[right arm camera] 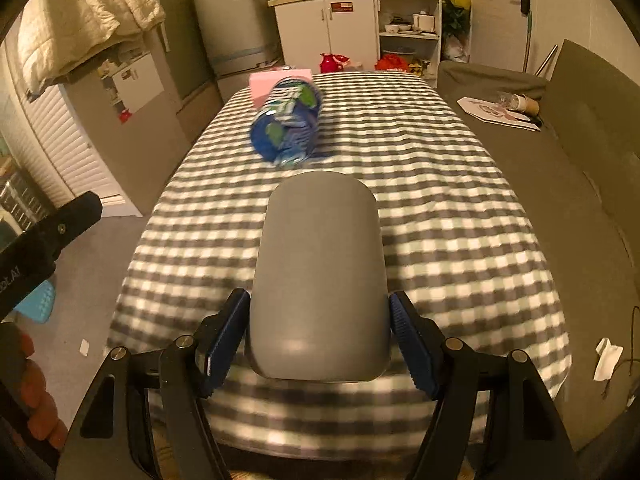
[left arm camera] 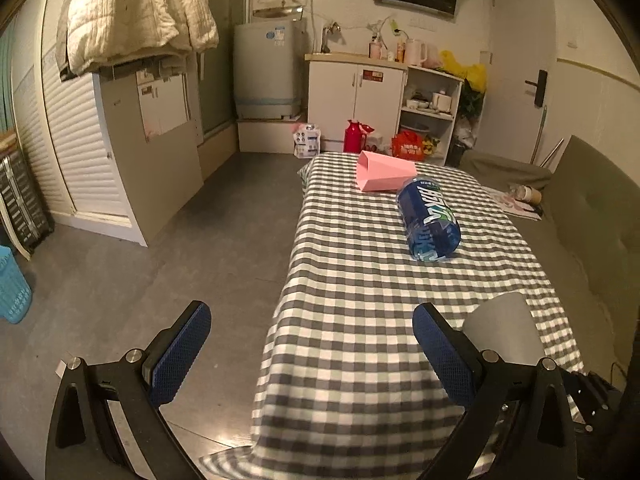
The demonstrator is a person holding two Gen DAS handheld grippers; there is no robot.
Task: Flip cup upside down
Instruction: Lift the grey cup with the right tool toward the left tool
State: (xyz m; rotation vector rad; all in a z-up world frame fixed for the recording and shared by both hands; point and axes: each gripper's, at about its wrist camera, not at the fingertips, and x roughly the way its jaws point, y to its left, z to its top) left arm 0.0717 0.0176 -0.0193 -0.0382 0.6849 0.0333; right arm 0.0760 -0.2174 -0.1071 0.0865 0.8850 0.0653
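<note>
Plain grey cup (right arm camera: 320, 276), closed end forward.

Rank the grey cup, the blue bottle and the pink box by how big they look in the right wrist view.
1. Grey cup, largest by far, though it sits right at the camera between the right gripper jaws, so nearness inflates it.
2. Blue bottle, lying on the checked cloth.
3. Pink box, smallest, partly hidden behind the bottle.
</note>
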